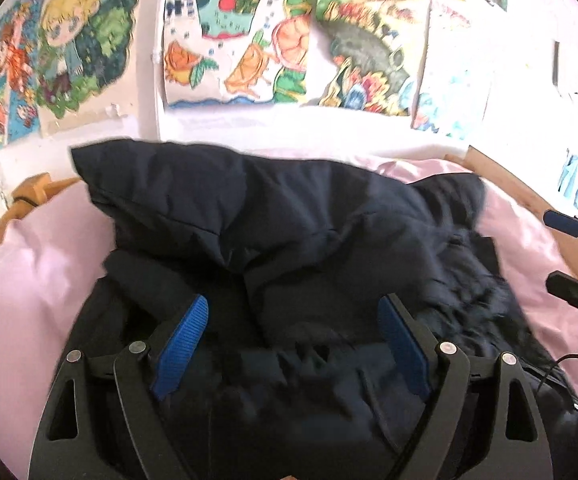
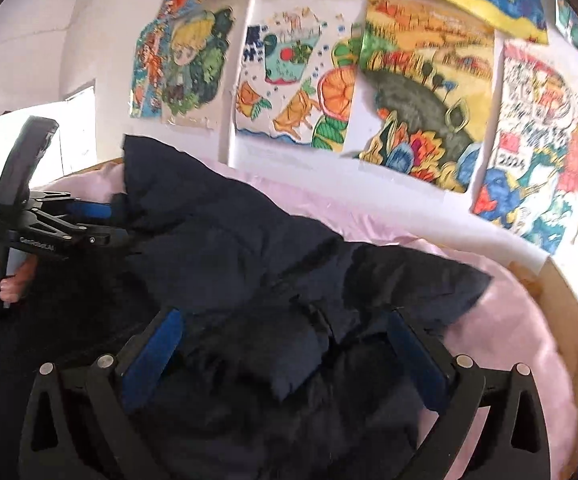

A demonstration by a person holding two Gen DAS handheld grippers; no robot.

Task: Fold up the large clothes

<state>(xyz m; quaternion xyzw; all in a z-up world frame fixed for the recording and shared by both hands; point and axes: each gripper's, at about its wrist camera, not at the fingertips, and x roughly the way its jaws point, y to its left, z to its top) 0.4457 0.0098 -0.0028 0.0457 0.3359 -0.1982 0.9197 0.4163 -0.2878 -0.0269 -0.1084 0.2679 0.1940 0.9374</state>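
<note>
1. A dark padded jacket [image 1: 273,232] lies bunched on a pink bedsheet [image 1: 41,264], just beyond both sets of fingers.
2. Left gripper [image 1: 295,340] and right gripper [image 2: 289,356]: fingers released, grasping nothing.
3. Colourful drawings [image 2: 421,92] cover the white wall behind.

Both pictures were bright, with strong daylight that seemed to come from the right side. The white wall [image 1: 469,92] was overexposed in the left wrist view, and the drawings [image 1: 449,80] there looked washed out. The dark jacket [image 1: 289,220] stayed very dim, so its folds were hard to read. Motion blur softened the jacket edge [image 2: 465,280] and the pink sheet [image 2: 521,340]. The fisheye lens bent straight lines, and black corners framed each picture.
</note>
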